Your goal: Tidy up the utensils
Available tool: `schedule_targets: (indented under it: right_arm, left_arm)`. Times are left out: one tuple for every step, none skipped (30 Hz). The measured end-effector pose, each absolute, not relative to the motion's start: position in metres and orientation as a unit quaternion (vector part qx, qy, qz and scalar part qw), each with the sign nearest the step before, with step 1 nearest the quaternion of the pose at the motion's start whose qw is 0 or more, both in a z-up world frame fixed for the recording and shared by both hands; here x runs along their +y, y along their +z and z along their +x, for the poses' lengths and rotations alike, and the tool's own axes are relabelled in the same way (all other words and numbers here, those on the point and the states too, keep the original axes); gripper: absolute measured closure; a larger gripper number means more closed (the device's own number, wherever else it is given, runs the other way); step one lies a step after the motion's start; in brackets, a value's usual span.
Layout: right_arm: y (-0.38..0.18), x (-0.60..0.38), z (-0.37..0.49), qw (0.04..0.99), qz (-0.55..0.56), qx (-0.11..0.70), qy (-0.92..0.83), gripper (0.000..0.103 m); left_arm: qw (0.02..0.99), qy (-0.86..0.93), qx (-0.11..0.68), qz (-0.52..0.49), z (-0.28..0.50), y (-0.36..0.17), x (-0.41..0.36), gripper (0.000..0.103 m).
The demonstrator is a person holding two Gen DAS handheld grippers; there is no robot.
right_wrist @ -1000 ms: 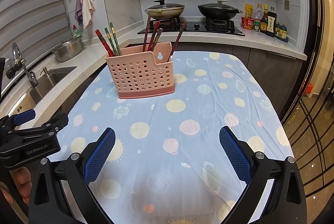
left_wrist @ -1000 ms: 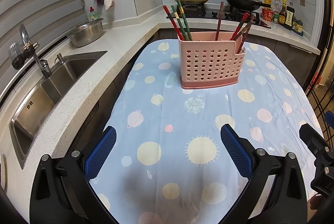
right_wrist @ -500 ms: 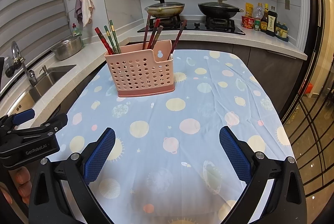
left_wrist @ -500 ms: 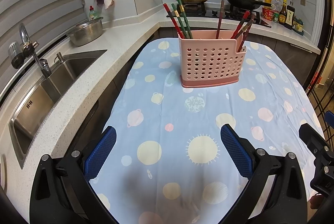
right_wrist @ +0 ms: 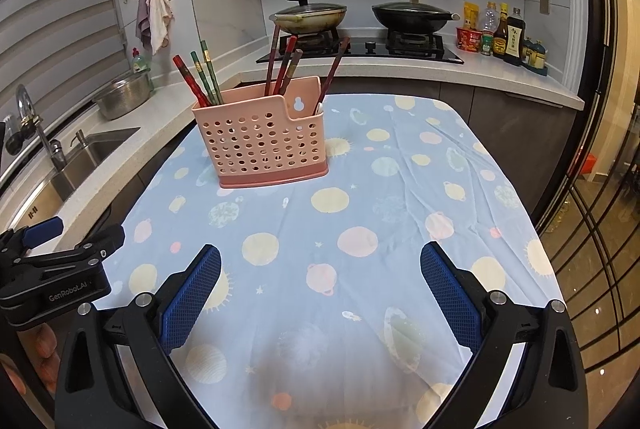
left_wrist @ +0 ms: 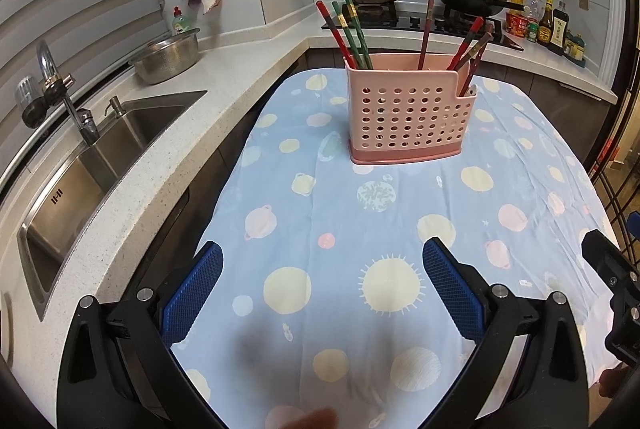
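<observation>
Nothing moved; chopsticks (left_wrist: 352,33) fill caddy (left_wrist: 408,117).

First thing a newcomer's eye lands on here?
The pink perforated utensil holder, standing upright mid-table on the planet-print tablecloth, with red and green chopsticks fanning out of its top. Next, the blue-padded left gripper and right gripper, both wide open and empty, low over the near end of the cloth.

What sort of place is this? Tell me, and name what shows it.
A home kitchen, most likely: a stainless sink with a tap is set in the counter, two lidded pans sit on the gas hob, and sauce bottles stand beside it.
</observation>
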State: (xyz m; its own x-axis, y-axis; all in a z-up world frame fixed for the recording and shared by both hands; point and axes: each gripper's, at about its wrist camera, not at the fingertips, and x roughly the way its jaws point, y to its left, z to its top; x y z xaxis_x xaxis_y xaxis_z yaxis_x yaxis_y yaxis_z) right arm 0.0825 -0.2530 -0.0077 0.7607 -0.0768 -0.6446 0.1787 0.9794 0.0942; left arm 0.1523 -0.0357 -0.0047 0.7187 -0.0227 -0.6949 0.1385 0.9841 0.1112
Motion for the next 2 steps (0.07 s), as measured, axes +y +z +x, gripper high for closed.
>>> schedule_targets:
  right_arm:
    - [-0.0080, -0.2533, 0.0830, 0.935, 0.074, 0.340, -0.068, 0.007]
    - [-0.0082, -0.2536, 0.0830, 0.935, 0.073, 0.340, -0.069, 0.007]
  left_arm:
    - [0.923, -0.045, 0.374, 0.077, 0.1529, -0.0050, -0.0353, 0.007]
    - [0.923, -0.048, 0.375, 0.076, 0.1532, -0.0055, -0.0350, 0.007]
